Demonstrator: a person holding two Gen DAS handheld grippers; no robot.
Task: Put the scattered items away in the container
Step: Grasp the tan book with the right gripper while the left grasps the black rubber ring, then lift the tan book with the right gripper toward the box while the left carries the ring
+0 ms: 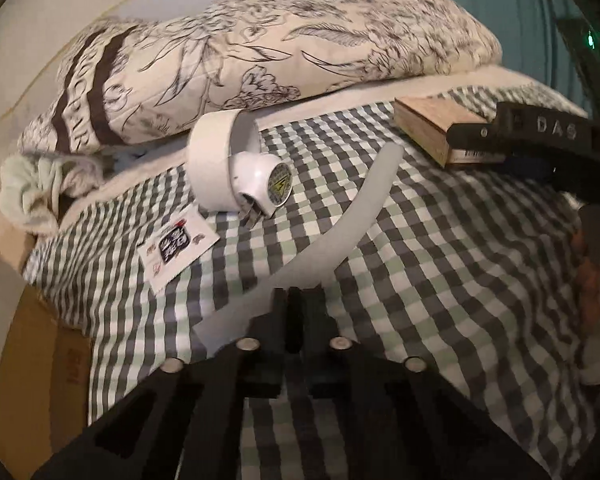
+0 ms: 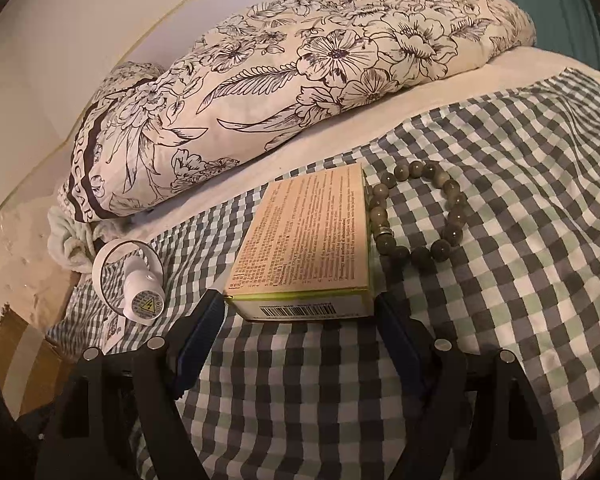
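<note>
Black jaws of the left gripper [image 1: 294, 320] sit closed on the end of a pale flat strip [image 1: 352, 216], which rises over the checked bedspread [image 1: 440, 280]. Largest behind is the floral pillow [image 2: 292, 92]. Next, the printed carton [image 2: 312, 240] lies between the right gripper's [image 2: 300, 312] wide-open jaws, ungripped as far as I can tell. Smaller: the white fan-like gadget [image 1: 236, 172], bead bracelet [image 2: 420, 216] and sticker sheet [image 1: 176, 246]. No container is clearly visible. Judging so, picking up is underway; next, close on the carton.
</note>
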